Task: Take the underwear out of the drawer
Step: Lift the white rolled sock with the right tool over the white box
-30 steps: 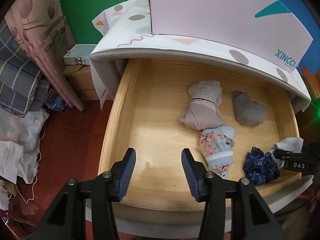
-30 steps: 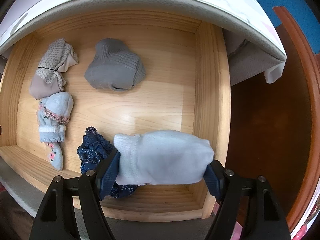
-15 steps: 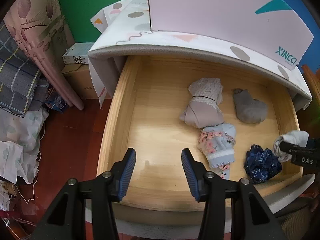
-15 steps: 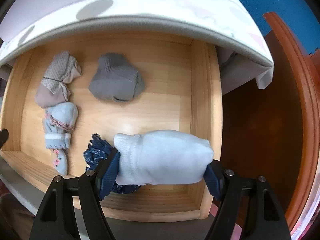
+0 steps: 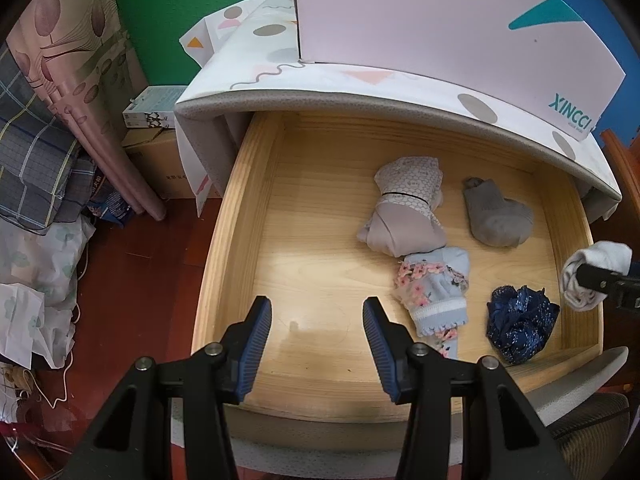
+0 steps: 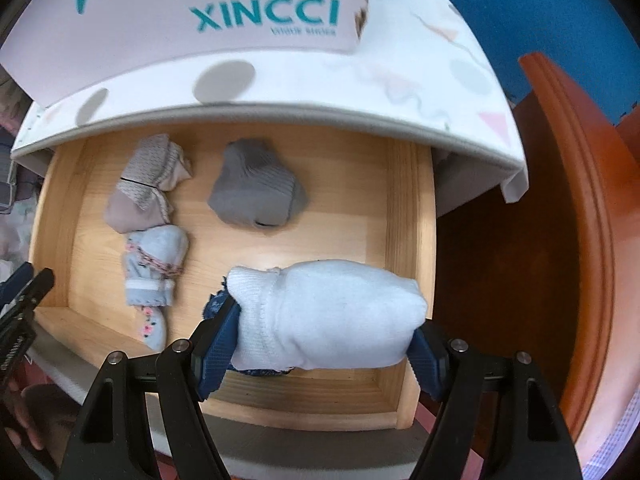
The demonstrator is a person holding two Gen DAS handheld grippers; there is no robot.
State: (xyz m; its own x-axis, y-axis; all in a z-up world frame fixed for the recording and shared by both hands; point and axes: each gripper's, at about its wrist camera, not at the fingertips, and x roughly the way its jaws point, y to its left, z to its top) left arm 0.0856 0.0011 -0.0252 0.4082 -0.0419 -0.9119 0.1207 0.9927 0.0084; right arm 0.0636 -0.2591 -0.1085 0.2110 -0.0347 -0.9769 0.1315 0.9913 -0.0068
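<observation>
The wooden drawer (image 5: 240,216) (image 6: 412,208) stands pulled out. My right gripper (image 6: 324,332) is shut on a white rolled garment (image 6: 328,316), held above the drawer's right front corner; the same white rolled garment (image 5: 592,268) shows at the right edge of the left wrist view. Inside lie a beige patterned roll (image 5: 408,212) (image 6: 148,184), a grey garment (image 5: 496,216) (image 6: 256,192), a light blue floral roll (image 5: 436,288) (image 6: 154,264) and a dark blue lace piece (image 5: 520,320) (image 6: 214,304), partly hidden under the white roll. My left gripper (image 5: 316,340) hangs open over the drawer's bare left front, holding nothing.
A pink XINCCI box (image 5: 440,24) (image 6: 180,12) sits on the patterned cloth (image 5: 360,84) covering the top. Left of the drawer are a cardboard box (image 5: 156,160), a pink curtain (image 5: 80,80) and piled fabrics (image 5: 32,140). A red-brown wooden edge (image 6: 572,200) rises at right.
My right gripper has risen with the white roll, so the drawer looks smaller and the XINCCI box has come into its view. The left gripper has stayed put.
</observation>
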